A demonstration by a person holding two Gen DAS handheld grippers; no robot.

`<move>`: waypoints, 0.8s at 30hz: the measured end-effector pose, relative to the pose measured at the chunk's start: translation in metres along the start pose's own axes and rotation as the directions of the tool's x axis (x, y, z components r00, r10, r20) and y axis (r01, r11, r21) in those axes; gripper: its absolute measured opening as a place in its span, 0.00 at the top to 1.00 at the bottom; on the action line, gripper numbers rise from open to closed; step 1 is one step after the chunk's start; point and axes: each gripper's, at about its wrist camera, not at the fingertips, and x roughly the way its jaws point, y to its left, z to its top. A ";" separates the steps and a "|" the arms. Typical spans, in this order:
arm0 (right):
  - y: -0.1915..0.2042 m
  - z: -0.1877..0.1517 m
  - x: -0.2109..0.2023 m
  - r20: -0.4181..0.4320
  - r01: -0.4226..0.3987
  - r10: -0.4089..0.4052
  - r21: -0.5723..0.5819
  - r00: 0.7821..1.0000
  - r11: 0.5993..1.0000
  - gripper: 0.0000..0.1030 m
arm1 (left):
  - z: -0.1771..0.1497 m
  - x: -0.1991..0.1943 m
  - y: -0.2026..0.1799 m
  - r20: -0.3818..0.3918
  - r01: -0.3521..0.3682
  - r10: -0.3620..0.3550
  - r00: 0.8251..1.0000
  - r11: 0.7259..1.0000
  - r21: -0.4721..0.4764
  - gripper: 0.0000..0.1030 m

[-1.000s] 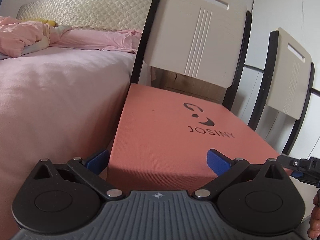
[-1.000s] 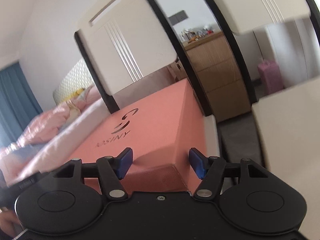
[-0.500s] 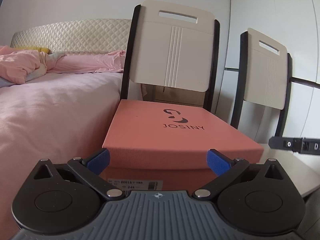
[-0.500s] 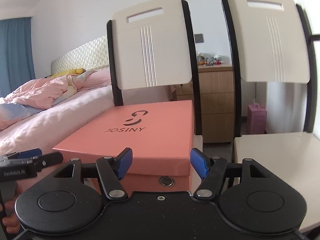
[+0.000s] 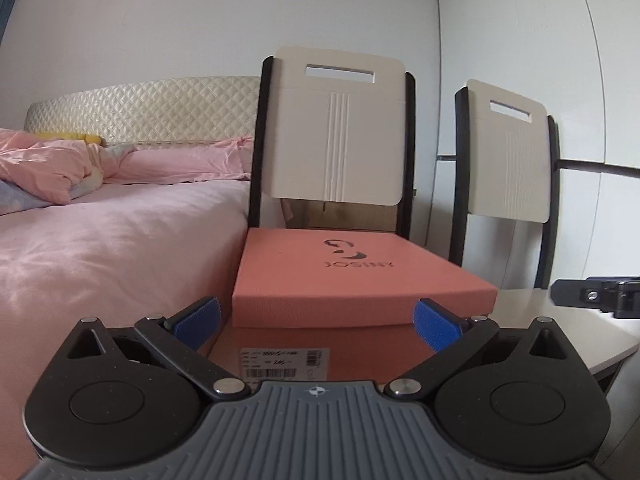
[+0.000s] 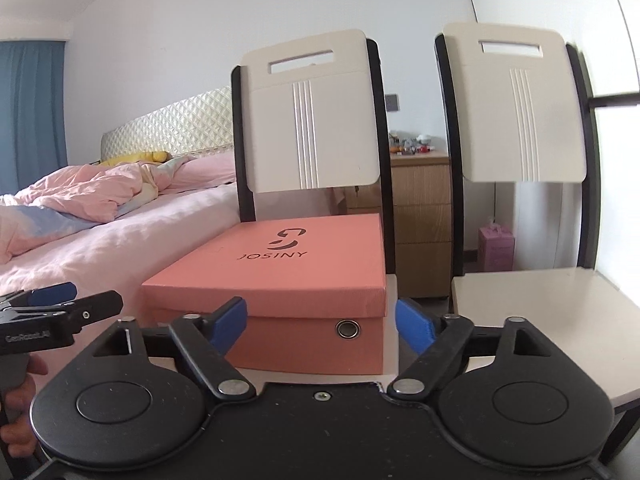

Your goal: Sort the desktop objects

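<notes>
A salmon-pink shoebox (image 5: 352, 280) (image 6: 288, 276) with a closed lid printed JOSINY rests on the seat of the left chair (image 5: 336, 136) (image 6: 308, 120). My left gripper (image 5: 318, 320) stands open a short way back from the box's labelled end, touching nothing. In the right wrist view my right gripper (image 6: 328, 322) faces the box's corner; its jaws are opening, and the pads stand clear of the cardboard. The right gripper's tip also shows at the left wrist view's right edge (image 5: 592, 296), and the left gripper's tip (image 6: 52, 308) shows at the right wrist view's left edge.
A bed (image 5: 100, 248) with pink sheets and a rumpled duvet lies left of the chairs. A second chair (image 6: 520, 308) stands to the right with a bare seat. Behind are a wooden dresser (image 6: 420, 216) with small items on top and a pink box (image 6: 496, 248) on the floor.
Both grippers have pulled back from the shoebox, which now sits on the chair seat. The right gripper's jaws have spread wider, and both views have levelled out.
</notes>
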 end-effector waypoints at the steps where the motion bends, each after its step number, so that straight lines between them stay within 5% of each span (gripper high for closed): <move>1: 0.003 -0.002 -0.003 0.007 0.008 -0.007 -0.011 1.000 1.000 0.15 | 0.000 -0.001 0.000 0.000 0.005 -0.005 1.000 1.000 -0.008 0.00; 8: 0.016 -0.013 -0.021 0.063 0.024 -0.023 -0.018 0.998 1.000 0.01 | -0.002 -0.012 0.001 0.060 -0.004 0.004 0.998 1.000 -0.003 0.00; 24: 0.021 -0.028 -0.025 0.076 0.054 -0.057 0.031 0.995 0.998 0.01 | -0.008 -0.010 0.010 0.058 -0.047 0.049 0.997 0.999 -0.027 0.00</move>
